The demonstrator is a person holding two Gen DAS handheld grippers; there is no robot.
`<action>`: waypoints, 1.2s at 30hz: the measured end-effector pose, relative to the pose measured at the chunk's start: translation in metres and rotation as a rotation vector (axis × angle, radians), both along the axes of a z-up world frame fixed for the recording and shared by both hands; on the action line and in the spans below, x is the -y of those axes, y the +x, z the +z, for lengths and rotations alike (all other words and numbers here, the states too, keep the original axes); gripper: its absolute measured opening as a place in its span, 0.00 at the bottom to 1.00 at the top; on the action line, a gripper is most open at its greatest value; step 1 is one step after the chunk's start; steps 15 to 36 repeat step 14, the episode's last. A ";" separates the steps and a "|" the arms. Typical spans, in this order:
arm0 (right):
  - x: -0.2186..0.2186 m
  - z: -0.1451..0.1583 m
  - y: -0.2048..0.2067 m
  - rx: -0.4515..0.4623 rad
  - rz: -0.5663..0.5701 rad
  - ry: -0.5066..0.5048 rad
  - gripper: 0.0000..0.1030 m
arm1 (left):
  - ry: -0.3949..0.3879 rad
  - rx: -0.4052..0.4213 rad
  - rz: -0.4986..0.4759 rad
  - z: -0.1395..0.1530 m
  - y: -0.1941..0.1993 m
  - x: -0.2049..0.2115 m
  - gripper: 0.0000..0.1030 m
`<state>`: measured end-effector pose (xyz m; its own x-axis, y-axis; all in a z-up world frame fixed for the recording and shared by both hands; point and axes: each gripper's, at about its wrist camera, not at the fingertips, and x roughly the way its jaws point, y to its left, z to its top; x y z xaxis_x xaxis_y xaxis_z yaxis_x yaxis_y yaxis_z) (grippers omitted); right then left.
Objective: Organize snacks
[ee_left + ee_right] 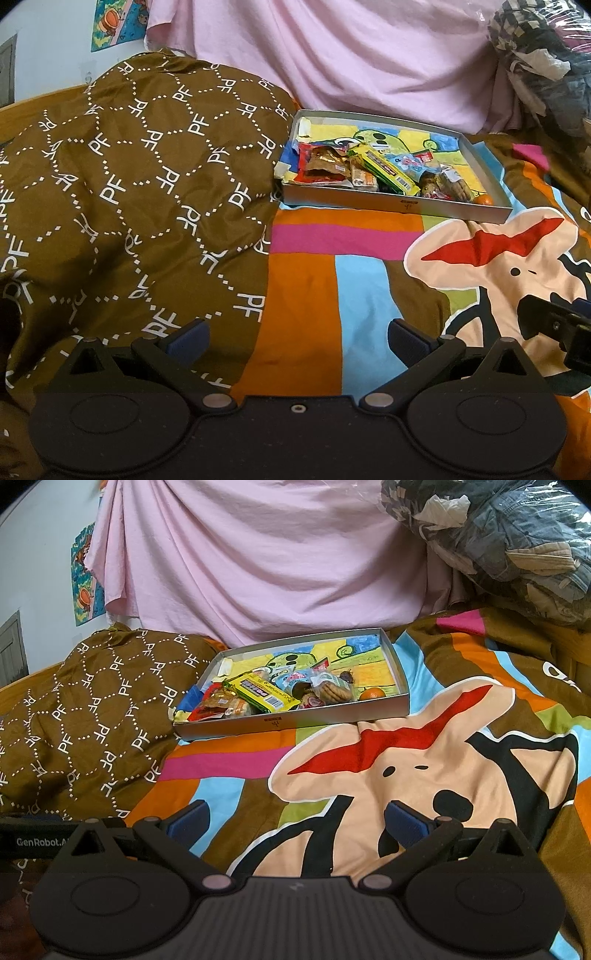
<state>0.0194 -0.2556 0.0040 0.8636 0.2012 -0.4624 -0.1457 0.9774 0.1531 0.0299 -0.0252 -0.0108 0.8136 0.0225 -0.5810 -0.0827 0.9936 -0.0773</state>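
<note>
A shallow grey box (391, 207) (280, 723) lies on the bed and holds several snacks: a yellow-green bar (384, 168) (264, 694), a red packet (317, 166) (210, 710), a biscuit pack (448, 184) (332, 690) and a small orange (484, 200) (372, 694). My left gripper (297, 338) is open and empty, low over the bedspread well short of the box. My right gripper (295, 818) is open and empty, also short of the box. The right gripper's body shows at the right edge of the left wrist view (561, 325).
A colourful cartoon bedspread (332, 288) (406, 775) covers the bed. A brown patterned quilt (129, 177) (92, 709) is heaped at the left against the box. A pink sheet (351, 55) (258, 554) hangs behind. Bagged clothes (546, 55) (509, 546) are piled at the back right.
</note>
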 end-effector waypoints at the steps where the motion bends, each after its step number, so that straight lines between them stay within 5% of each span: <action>1: 0.000 0.000 0.000 0.000 0.000 -0.001 1.00 | 0.001 -0.001 0.002 0.000 0.000 0.000 0.99; 36: 0.000 -0.001 0.001 -0.004 0.001 -0.002 1.00 | 0.019 -0.004 -0.003 0.000 0.001 0.002 0.99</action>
